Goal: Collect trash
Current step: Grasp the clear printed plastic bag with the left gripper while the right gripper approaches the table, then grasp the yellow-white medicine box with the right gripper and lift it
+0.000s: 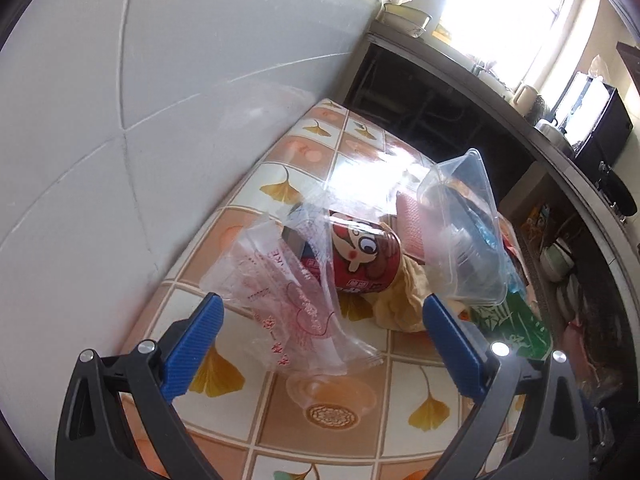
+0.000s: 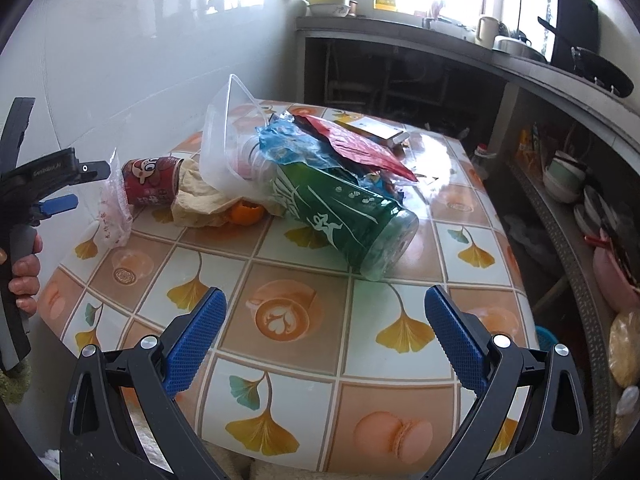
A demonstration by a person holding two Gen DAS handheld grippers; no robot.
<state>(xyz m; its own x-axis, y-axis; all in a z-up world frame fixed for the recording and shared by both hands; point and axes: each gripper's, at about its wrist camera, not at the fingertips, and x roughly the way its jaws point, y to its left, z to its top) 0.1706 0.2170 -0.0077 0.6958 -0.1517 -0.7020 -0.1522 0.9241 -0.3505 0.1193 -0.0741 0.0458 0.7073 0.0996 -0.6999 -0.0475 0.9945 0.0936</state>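
the trash lies heaped on the counter [image 2: 304,292], which wears a tiled cloth printed with ginkgo leaves, coffee cups and macarons and stands against a pale tiled wall [image 1: 120,100].

the left gripper [image 1: 320,320] has its jaws spread wide and holds nothing. between its blue pads [image 1: 200,336] a clear plastic bag with red print [image 1: 288,292] rises off the counter, draped partly over a red can with a cartoon face [image 1: 360,256] that lies on its side. a crumpled yellowish cloth [image 1: 400,304] bunches just beside the can, and a clear plastic container [image 1: 464,232] tips over on top of the heap to the right.

the right gripper [image 2: 324,316] also has its jaws wide apart and empty, over bare counter in front of the pile. ahead of it a large green plastic bottle [image 2: 344,216] lies on its side, base toward the camera. above the bottle sit crumpled blue plastic [image 2: 292,144] and a red wrapper [image 2: 360,148]. an orange peel [image 2: 248,212] shows under the cloth's edge. at the far left of this view the left gripper [image 2: 76,184] shows side-on, with the person's hand [image 2: 24,276] on its grip.
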